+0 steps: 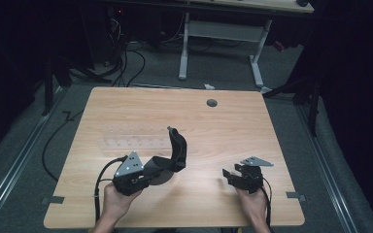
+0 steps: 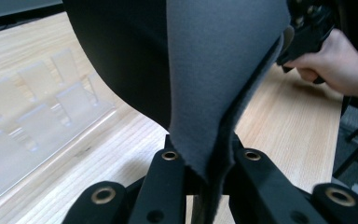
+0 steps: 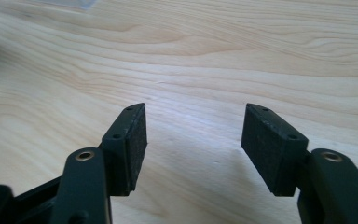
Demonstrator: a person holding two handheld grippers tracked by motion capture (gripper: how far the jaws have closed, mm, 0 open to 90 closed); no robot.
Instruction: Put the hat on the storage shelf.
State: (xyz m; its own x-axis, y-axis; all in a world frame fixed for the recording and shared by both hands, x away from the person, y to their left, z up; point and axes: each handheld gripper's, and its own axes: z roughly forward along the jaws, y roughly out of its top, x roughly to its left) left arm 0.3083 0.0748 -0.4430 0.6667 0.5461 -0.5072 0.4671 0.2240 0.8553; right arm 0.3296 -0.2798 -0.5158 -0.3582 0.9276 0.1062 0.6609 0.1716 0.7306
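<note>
My left gripper (image 1: 166, 167) is shut on the lower edge of a dark, floppy pad (image 1: 178, 145), black on one face and grey on the other. The pad curls upward above the wooden table (image 1: 233, 131). In the left gripper view the pad (image 2: 223, 60) rises from between the jaws of the left gripper (image 2: 205, 170) and hides most of what lies ahead. My right gripper (image 1: 229, 174) rests low at the table's front right, open, apart from the pad. Between the right gripper's (image 3: 193, 135) pads (image 3: 137, 140) I see just bare wood.
A clear plastic rack (image 1: 131, 138) with upright slats lies flat on the table left of centre, just beyond the pad; it appears again in the left gripper view (image 2: 42, 102). A grey round grommet (image 1: 211, 103) sits near the far edge. Beyond the table stand a desk frame (image 1: 221, 34) and floor cables (image 1: 131, 63).
</note>
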